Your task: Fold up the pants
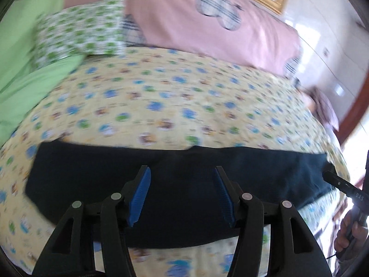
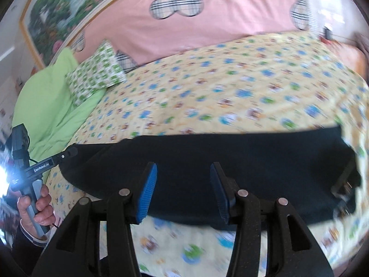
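Dark navy pants [image 1: 180,184] lie flat in a long band across the near part of the bed, also in the right wrist view [image 2: 230,161]. My left gripper [image 1: 182,173] is open, its blue pads hanging just above the middle of the pants. My right gripper [image 2: 183,169] is open too, above the pants' near edge. The right gripper's tip shows at the pants' right end in the left wrist view [image 1: 332,177]. The left gripper's tip shows at their left end in the right wrist view [image 2: 69,153]. Both views are blurred.
The bed has a yellow patterned sheet [image 1: 173,97]. A green quilt [image 1: 25,78] and a green-and-white pillow [image 1: 80,30] lie at the far left. A pink cover with checked hearts [image 2: 196,11] stands behind. The bed's near edge is just below the pants.
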Demonstrator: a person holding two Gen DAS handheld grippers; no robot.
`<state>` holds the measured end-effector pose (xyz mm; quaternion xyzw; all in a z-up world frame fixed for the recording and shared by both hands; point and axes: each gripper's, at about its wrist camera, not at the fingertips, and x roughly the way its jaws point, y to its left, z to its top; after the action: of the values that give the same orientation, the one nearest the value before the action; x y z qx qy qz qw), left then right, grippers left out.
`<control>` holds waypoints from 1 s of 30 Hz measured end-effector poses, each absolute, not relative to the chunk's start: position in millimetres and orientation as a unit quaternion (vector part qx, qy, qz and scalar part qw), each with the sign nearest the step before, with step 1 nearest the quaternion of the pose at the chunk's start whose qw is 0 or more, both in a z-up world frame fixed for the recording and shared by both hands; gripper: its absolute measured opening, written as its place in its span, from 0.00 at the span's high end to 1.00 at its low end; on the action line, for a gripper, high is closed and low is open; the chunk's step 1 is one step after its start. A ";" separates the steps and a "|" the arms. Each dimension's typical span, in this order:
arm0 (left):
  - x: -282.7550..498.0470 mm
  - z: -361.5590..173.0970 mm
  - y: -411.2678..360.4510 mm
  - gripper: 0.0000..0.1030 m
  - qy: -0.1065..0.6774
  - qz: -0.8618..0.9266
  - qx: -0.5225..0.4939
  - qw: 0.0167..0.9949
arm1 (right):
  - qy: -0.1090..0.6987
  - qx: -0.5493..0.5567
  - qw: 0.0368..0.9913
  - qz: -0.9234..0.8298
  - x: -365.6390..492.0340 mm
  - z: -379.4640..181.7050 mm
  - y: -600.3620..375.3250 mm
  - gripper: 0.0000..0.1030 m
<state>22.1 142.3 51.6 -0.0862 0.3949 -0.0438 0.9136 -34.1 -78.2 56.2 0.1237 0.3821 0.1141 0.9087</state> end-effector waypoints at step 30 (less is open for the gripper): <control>127.5 57.4 -110.5 0.37 0.455 -0.312 0.098 0.828 | 0.326 0.300 0.893 -0.073 -80.3 19.8 -241.9 0.54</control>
<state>127.5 -110.5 57.4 0.0984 0.4548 -0.3116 0.8285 -80.3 -241.9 19.8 0.3004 0.3264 -0.0731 0.8932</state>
